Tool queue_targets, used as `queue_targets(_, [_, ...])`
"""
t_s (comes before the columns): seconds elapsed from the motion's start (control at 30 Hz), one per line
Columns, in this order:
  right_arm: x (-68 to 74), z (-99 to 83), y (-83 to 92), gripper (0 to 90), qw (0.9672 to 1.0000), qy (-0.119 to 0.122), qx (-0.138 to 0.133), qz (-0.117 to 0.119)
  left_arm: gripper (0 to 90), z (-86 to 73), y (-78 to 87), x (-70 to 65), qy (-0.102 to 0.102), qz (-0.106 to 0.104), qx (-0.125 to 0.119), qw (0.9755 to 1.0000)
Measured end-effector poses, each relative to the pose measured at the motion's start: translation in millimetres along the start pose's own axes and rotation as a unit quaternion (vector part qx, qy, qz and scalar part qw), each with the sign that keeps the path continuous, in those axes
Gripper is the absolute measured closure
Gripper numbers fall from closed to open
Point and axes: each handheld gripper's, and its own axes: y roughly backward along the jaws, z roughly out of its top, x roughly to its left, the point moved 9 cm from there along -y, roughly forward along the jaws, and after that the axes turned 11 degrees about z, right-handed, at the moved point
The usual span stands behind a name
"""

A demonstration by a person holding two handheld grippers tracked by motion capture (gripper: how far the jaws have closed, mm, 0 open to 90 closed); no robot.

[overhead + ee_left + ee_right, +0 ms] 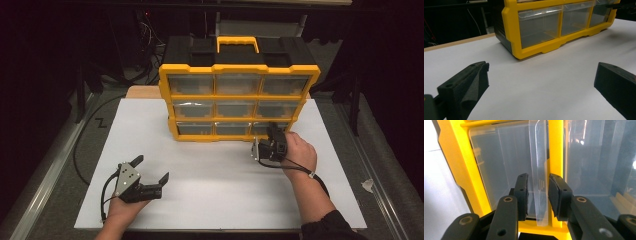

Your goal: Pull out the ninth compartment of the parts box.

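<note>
The organizer point(239, 97), a yellow-framed case of clear drawers, stands upright at the far middle of the white counter point(210, 175). In the high view the right gripper point(270, 131) covers the front of the bottom drawer on the right, so the drawer's pull cannot be made out there. The right gripper view is rolled sideways: the frame bars run up and down, and the drawer's clear pull tab point(539, 177) stands on edge between the jaws. The jaws are narrowed about the tab; thin gaps seem to remain at both pads, and whether they press it cannot be told. The drawers' contents are too dim to read.

The right hand point(299, 150) reaches forward and holds its gripper level against the case front. The left gripper point(154, 170) lies low at the near left, well apart from the organizer, pointing rightwards, its jaws spread wide and holding nothing. The left gripper view cuts off the organizer's upper rows.
</note>
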Motion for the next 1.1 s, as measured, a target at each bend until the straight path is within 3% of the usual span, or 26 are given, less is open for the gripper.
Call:
queue_targets(0.13, [0.4, 1.9, -2.2, 72.3, 0.9999, 0.01, -0.003, -0.012, 0.2, -1.5, 0.1, 0.3, -0.003, 0.001, 0.004, 1.0])
queue_targets(0.27, [2.9, 3.3, -2.5, 72.3, 0.9999, 0.003, -0.002, -0.017, 0.2, -1.8, 0.2, 0.5, -0.001, 0.003, 0.004, 1.0])
queue_targets(0.4, [4.1, 7.7, -2.9, 72.3, 0.9993, 0.001, -0.009, -0.035, 0.2, -2.9, -0.6, 0.6, 0.0, 0.004, 0.007, 1.0])
queue_targets(0.43, [3.7, 8.8, -3.0, 73.7, 0.9985, 0.008, -0.007, -0.054, 0.2, -3.0, -0.9, 0.1, 0.001, 0.004, 0.007, 1.0])
queue_targets(0.5, [5.3, 8.9, -3.3, 75.1, 0.9981, -0.007, -0.012, -0.06, 0.2, -3.4, -0.6, -0.9, -0.002, 0.003, 0.008, 1.0])
queue_targets(0.67, [1.4, 8.6, -2.4, 78.2, 0.998, 0.007, -0.01, -0.062, 0.2, -4.1, -1.2, -0.8, -0.002, 0.002, 0.01, 1.0])
queue_targets(0.8, [2.8, 8.0, -2.2, 79.1, 0.999, -0.003, -0.009, -0.044, 0.2, -4.0, -1.0, -0.8, -0.002, 0.002, 0.009, 1.0])
queue_targets(0.83, [0.6, 8.1, -1.7, 79.2, 0.9991, 0.008, -0.006, -0.041, 0.2, -3.8, -1.1, -1.1, -0.001, 0.002, 0.008, 1.0])
queue_targets(0.9, [0.7, 7.8, -1.1, 79.8, 0.9993, 0.006, -0.005, -0.036, 0.2, -3.6, -0.9, -1.4, -0.002, 0.001, 0.008, 1.0])
queue_targets(1.1, [2.5, 7.7, 1.7, 82.7, 0.9993, -0.001, -0.009, -0.036, 0.2, -3.4, -0.3, -0.5, -0.001, 0.001, 0.008, 1.0])
